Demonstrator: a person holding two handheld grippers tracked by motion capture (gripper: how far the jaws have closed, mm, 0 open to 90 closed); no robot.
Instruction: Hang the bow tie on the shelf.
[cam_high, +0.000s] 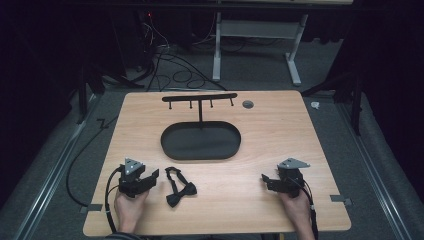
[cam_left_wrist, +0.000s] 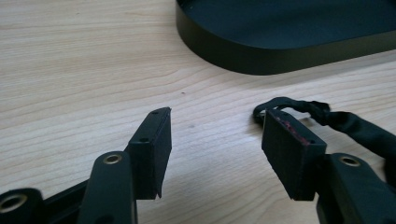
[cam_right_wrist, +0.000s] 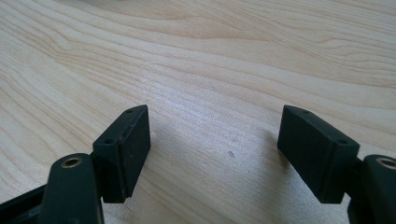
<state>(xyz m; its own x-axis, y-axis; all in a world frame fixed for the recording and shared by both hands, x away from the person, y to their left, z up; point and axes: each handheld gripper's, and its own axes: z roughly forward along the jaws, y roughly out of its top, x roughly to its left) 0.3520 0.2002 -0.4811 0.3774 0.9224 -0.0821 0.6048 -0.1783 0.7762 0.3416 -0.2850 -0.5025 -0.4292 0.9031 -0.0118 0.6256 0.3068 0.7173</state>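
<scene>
A black bow tie (cam_high: 179, 187) with its strap lies on the wooden table (cam_high: 270, 135) near the front, just right of my left gripper (cam_high: 152, 175). That gripper (cam_left_wrist: 215, 140) is open low over the wood, and the bow tie's strap (cam_left_wrist: 327, 116) curls past its right jaw. A black oval tray (cam_high: 200, 141) with a T-shaped hook stand (cam_high: 200, 98) rising from its back sits at the table's middle. The tray's rim (cam_left_wrist: 261, 63) is ahead in the left gripper view. My right gripper (cam_high: 266, 179) rests at the front right, open (cam_right_wrist: 215, 140) over bare wood.
A round grey grommet (cam_high: 248, 104) is set in the table near the back right. Cables (cam_high: 175, 75) lie on the carpet behind the table, beside a white desk frame (cam_high: 260, 40). Each gripper's cable trails off the front edge.
</scene>
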